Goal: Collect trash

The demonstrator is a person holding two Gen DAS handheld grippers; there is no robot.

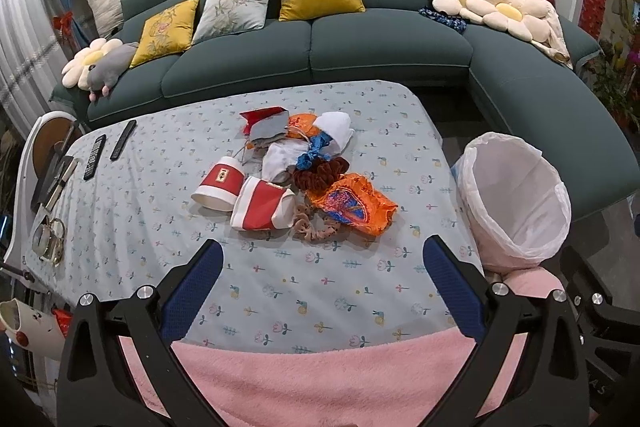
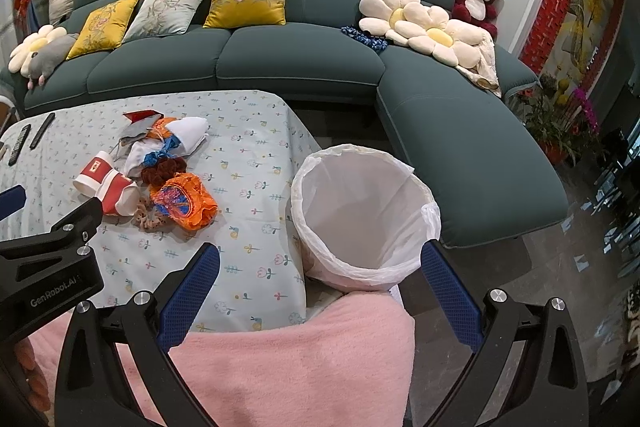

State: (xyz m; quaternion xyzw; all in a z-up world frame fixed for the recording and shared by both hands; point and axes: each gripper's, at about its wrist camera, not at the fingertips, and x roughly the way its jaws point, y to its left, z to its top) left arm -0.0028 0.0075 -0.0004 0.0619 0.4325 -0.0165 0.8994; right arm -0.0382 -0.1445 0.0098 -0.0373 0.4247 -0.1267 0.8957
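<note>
A pile of trash lies mid-table: two red-and-white paper cups, an orange wrapper, white crumpled bags, a red-grey carton and hair scrunchies. The pile also shows in the right wrist view, with the orange wrapper nearest. A bin lined with a white bag stands at the table's right end. My left gripper is open and empty, hovering short of the pile. My right gripper is open and empty over the bin's near rim.
The table has a floral cloth. Two remotes and a glass pot lie at its left. A green sofa with cushions stands behind. Pink fleece fills the foreground. The left gripper's body shows in the right view.
</note>
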